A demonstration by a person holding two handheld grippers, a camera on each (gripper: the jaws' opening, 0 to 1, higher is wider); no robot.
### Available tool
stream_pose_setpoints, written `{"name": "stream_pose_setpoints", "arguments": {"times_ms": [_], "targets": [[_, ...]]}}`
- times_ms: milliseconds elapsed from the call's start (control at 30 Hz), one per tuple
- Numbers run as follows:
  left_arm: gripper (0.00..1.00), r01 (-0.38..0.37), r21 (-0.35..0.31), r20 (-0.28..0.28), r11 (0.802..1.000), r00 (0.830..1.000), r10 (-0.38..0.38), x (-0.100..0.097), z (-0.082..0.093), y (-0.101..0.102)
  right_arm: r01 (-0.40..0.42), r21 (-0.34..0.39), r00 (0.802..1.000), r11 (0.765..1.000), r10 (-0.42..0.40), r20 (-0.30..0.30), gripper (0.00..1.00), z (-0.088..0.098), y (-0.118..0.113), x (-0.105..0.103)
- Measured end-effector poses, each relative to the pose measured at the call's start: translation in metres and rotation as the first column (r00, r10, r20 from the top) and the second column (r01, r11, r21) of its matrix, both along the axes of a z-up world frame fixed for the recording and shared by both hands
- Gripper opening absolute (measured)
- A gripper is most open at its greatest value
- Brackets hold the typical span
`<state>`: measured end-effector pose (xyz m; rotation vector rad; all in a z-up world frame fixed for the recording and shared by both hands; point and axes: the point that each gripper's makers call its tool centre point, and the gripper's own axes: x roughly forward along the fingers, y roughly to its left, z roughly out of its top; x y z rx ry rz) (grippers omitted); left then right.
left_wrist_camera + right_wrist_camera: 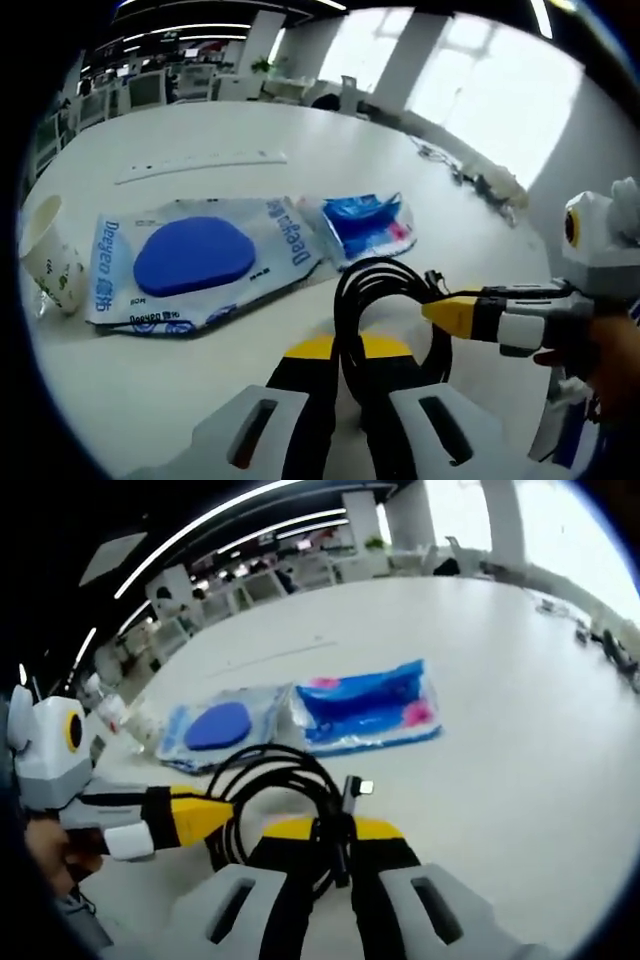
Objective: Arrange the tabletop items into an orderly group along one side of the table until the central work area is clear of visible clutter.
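Together we pinch the coiled black cable [385, 300] in both the left gripper [345, 400] and the right gripper [330, 880]; behind it lie a mouse-pad packet [200, 262], a blue pouch [365, 225] and a paper cup [50, 255].

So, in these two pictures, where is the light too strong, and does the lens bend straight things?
Left gripper view: the windows at upper right are washed out white, and the table's far edge curves. Right gripper view: the ceiling light strips bow into arcs, and glare whitens the table at the right.
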<state>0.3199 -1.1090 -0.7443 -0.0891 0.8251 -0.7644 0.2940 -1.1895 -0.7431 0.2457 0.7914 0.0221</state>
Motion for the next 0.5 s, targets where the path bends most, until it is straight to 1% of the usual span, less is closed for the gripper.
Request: {"name": "stream_pose_setpoints", "arguments": {"times_ms": [133,233,333,433,500], "targets": [[0.06,-0.01,0.008,-0.008,1.0,1.0,0.01,0.002,-0.005,0.002,-0.012,-0.007,1.0,1.0,0.012,-0.006,0.09,-0.005,0.003,0.003],[0.06,-0.013,0.013,0.007,1.0,1.0,0.013,0.006,-0.008,0.004,-0.02,-0.013,1.0,1.0,0.02,-0.008,0.09,-0.007,0.004,0.006],[0.06,-0.02,0.008,-0.012,1.0,1.0,0.02,0.007,-0.012,0.006,-0.026,-0.016,1.0,1.0,0.026,-0.017,0.09,-0.01,0.005,0.007],[0.06,-0.016,0.021,-0.003,1.0,1.0,0.016,0.006,-0.015,0.006,-0.033,-0.021,0.999,0.999,0.033,-0.026,0.09,-0.014,0.006,0.007],[0.06,-0.014,0.023,0.002,1.0,1.0,0.014,0.006,-0.015,0.006,-0.036,-0.029,0.999,0.999,0.036,-0.028,0.09,-0.015,0.006,0.007]]}}
